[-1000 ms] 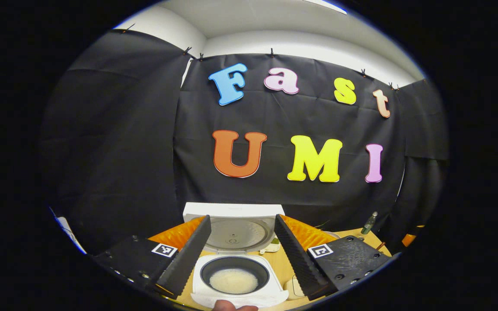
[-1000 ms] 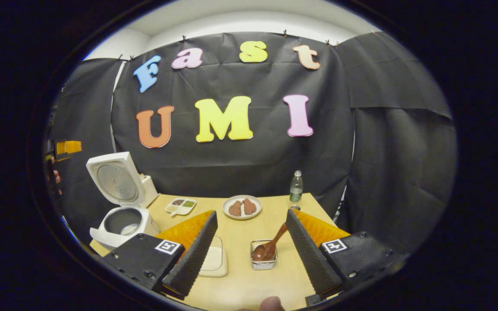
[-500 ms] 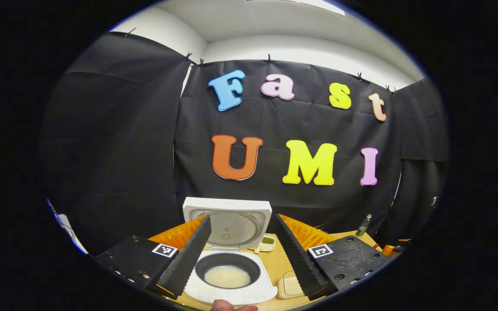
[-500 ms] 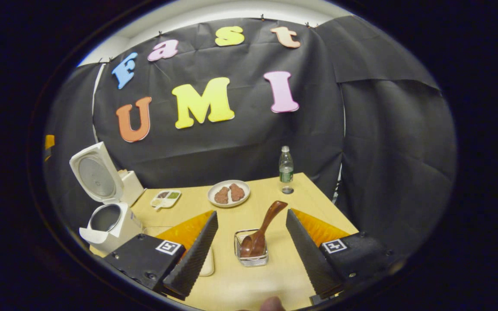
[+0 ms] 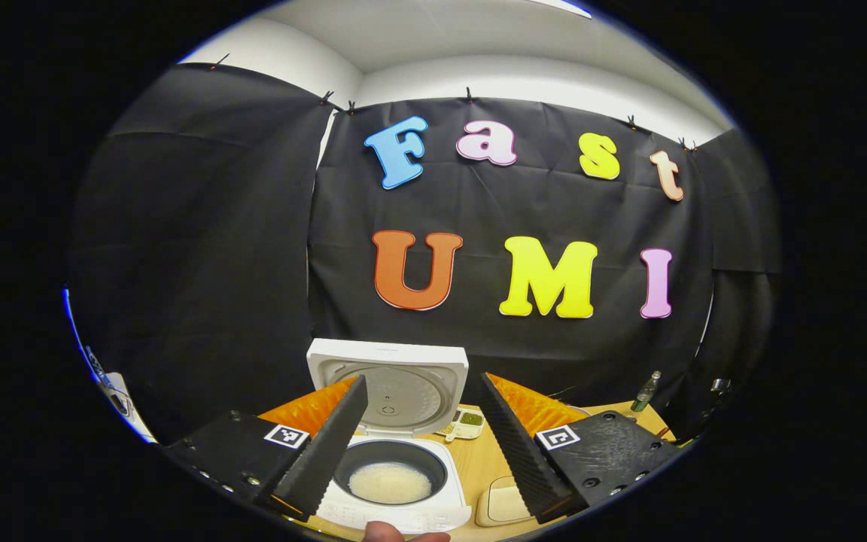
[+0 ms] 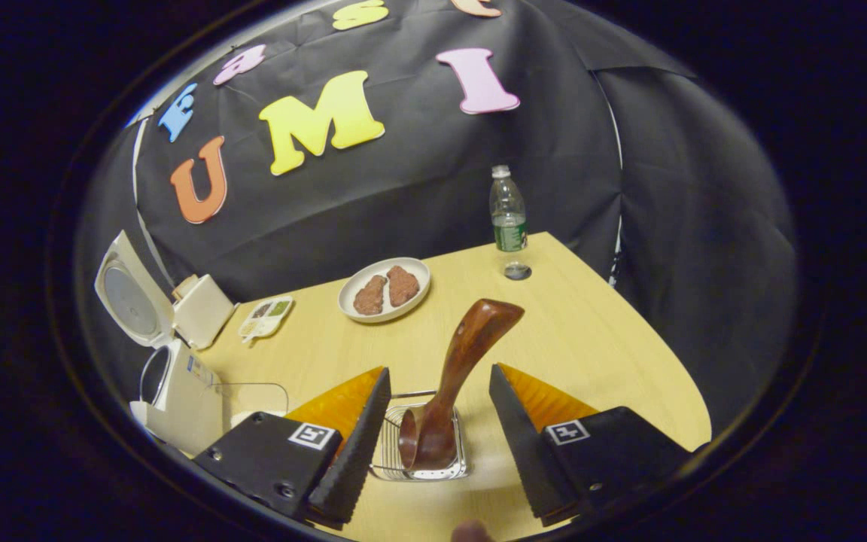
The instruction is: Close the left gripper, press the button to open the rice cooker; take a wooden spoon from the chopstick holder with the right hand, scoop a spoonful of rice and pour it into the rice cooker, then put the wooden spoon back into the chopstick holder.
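A: Right claw (image 6: 433, 436) status?
B: Wide apart, empty. It hangs over the chopstick holder (image 6: 422, 444), a small wire basket on the tabletop (image 6: 591, 339). Wooden spoon (image 6: 452, 384) stands in the holder, bowl end down, handle leaning up and away to the right. Fingers sit either side of the spoon, neither touching it.

A: Left claw (image 5: 418, 444)?
B: Also wide, holding nothing. It sits above the rice cooker (image 5: 396, 482), which shows between its fingers. Lid (image 5: 388, 391) is up, standing behind the pot. White rice (image 5: 390, 483) lies in the dark inner pot.

A: Cooker in the right gripper view?
B: Yes, far left of the tabletop, rice cooker (image 6: 177, 391) with lid (image 6: 129, 301) raised. Well apart from the chopstick holder.

A: Other stuff on the tabletop?
B: White plate (image 6: 384, 290) with two brown pieces of food, past the spoon. Small divided dish (image 6: 266, 316) left of the plate, near the cooker. Plastic bottle (image 6: 507, 218) upright at the far edge, its cap (image 6: 517, 272) lying just in front of it. A white box (image 6: 202, 310) behind the cooker, can't tell what it is.

A: Any hand in view?
B: A fingertip (image 5: 403, 533) at the bottom edge of the left gripper view, and another fingertip (image 6: 471, 532) at the bottom of the right gripper view.
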Demonstrator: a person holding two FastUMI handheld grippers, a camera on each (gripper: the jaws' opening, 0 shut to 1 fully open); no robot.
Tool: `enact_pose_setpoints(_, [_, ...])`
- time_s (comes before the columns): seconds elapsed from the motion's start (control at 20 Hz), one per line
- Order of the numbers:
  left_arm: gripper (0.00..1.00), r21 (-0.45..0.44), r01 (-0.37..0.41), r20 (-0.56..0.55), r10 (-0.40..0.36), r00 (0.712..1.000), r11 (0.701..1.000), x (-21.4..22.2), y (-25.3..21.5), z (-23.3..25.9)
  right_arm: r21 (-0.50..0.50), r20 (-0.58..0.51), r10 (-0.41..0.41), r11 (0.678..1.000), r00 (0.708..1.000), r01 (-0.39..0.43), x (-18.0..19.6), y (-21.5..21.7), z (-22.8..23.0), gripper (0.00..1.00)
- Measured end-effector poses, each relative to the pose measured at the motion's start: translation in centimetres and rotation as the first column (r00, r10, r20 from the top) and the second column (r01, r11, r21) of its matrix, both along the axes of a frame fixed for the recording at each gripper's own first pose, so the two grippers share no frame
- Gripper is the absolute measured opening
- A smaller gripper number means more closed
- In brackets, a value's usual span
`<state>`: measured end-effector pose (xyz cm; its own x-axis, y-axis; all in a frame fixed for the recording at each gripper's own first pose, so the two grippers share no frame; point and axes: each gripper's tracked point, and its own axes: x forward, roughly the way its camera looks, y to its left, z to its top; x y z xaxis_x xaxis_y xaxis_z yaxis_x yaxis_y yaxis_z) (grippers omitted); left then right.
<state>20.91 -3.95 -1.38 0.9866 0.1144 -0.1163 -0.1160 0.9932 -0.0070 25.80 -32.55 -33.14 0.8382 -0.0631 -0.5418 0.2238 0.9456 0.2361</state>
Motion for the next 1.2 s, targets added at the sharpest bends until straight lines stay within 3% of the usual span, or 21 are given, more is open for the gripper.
enact_pose_setpoints(0.2, [0.94,-0.012,-0.008,-0.024,0.008,1.0,1.0,1.0,-0.8,-0.8,0.056,-0.023,0.042,0.998,0.999,-0.04,1.6,-0.1,-1.7,0.66])
enact_pose_setpoints(0.45, [0.94,-0.02,-0.012,-0.039,0.011,0.999,1.0,1.4,-1.2,-1.2,0.107,-0.033,0.068,0.992,0.997,-0.064,0.9,0.8,-1.1,0.24])
enact_pose_setpoints(0.7, [0.94,-0.036,0.001,-0.053,-0.003,0.999,0.999,0.5,-0.2,-1.8,0.074,-0.044,0.035,0.997,0.998,-0.032,-0.6,1.3,0.8,0.19])
enact_pose_setpoints(0.95, [0.94,-0.028,0.036,-0.06,-0.038,0.997,0.999,-1.0,2.2,-2.4,-0.037,0.032,-0.004,0.999,0.999,0.005,-0.8,2.9,7.1,0.13])
enact_pose_setpoints(1.2, [0.94,-0.002,0.061,-0.06,-0.061,0.996,0.998,-2.6,5.6,-2.9,-0.165,0.098,0.076,0.985,0.992,-0.059,-1.7,10.1,12.8,0.11])
